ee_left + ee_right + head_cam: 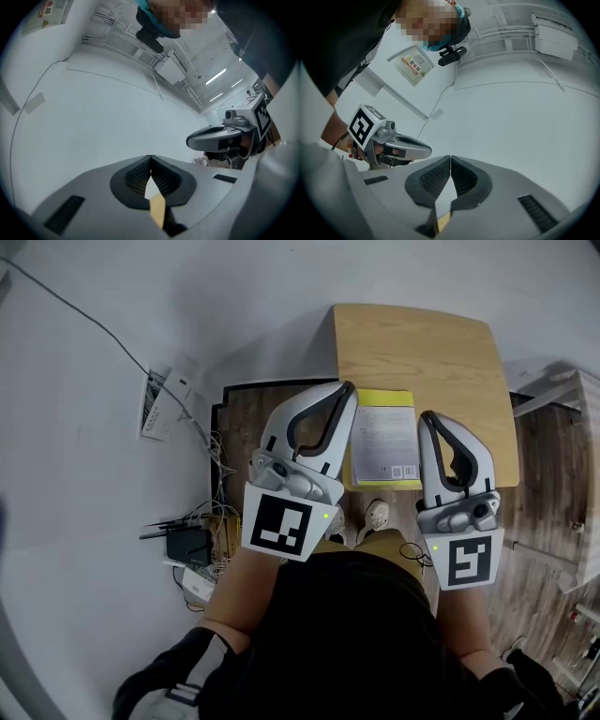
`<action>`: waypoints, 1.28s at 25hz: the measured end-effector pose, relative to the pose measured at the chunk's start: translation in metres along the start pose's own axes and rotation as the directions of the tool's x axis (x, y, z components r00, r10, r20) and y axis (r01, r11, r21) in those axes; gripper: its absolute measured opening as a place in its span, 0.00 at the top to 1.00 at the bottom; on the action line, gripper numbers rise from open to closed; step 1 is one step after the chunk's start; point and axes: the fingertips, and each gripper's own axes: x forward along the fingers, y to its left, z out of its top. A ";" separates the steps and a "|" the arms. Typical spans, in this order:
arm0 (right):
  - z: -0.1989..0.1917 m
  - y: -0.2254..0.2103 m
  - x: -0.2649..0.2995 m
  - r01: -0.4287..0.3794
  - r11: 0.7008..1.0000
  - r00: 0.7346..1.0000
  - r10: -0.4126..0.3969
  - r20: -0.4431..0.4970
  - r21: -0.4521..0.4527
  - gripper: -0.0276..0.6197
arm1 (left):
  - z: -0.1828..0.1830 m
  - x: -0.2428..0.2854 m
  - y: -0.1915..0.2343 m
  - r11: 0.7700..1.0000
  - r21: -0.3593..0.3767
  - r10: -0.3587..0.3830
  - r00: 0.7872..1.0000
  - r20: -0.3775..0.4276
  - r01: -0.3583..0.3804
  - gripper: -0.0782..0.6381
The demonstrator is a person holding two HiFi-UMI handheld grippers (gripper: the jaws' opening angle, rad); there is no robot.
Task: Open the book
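Observation:
The book (384, 439), closed, with a white cover and a yellow edge, lies at the near edge of a small wooden table (422, 348). Both grippers are held above the table's near side and hold nothing. My left gripper (345, 392) is shut, its tip over the book's left edge. My right gripper (427, 420) is shut too, its tip at the book's right edge. In the left gripper view the shut jaws (150, 160) face a white wall, with the right gripper (225, 136) off to the side. The right gripper view shows shut jaws (450, 160) and the left gripper (391, 146).
A white wall (84, 427) runs along the left, with a cable (112, 338) and a paper sheet (155, 404) on it. A black router (187, 545) and tangled wires (220, 521) lie on the wood floor. A white frame (562, 390) stands at the right.

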 end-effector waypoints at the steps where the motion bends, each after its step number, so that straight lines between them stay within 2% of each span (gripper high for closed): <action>1: -0.001 -0.001 0.001 -0.005 1.000 1.000 0.005 -0.001 0.002 0.91 | 0.000 0.000 0.000 1.000 0.002 0.004 1.000 -0.003 -0.004 0.88; 9: -0.010 0.000 0.002 -0.042 0.999 0.999 0.042 -0.006 0.021 0.91 | -0.010 0.002 -0.009 1.000 -0.004 -0.003 1.000 -0.021 0.003 0.88; 22: -0.049 0.041 0.003 -0.165 0.986 0.981 0.168 -0.100 0.031 0.91 | -0.033 -0.004 -0.019 1.000 -0.023 -0.016 0.999 -0.032 0.016 0.88; 28: -0.073 0.064 -0.003 -0.208 0.976 0.964 0.215 -0.155 0.058 0.91 | -0.056 -0.006 -0.026 0.998 -0.061 -0.026 0.998 -0.056 0.022 0.88; 32: -0.091 0.079 -0.011 -0.238 0.967 0.947 0.251 -0.201 0.088 0.91 | -0.072 -0.008 -0.037 0.993 -0.106 -0.063 0.996 -0.070 0.055 0.88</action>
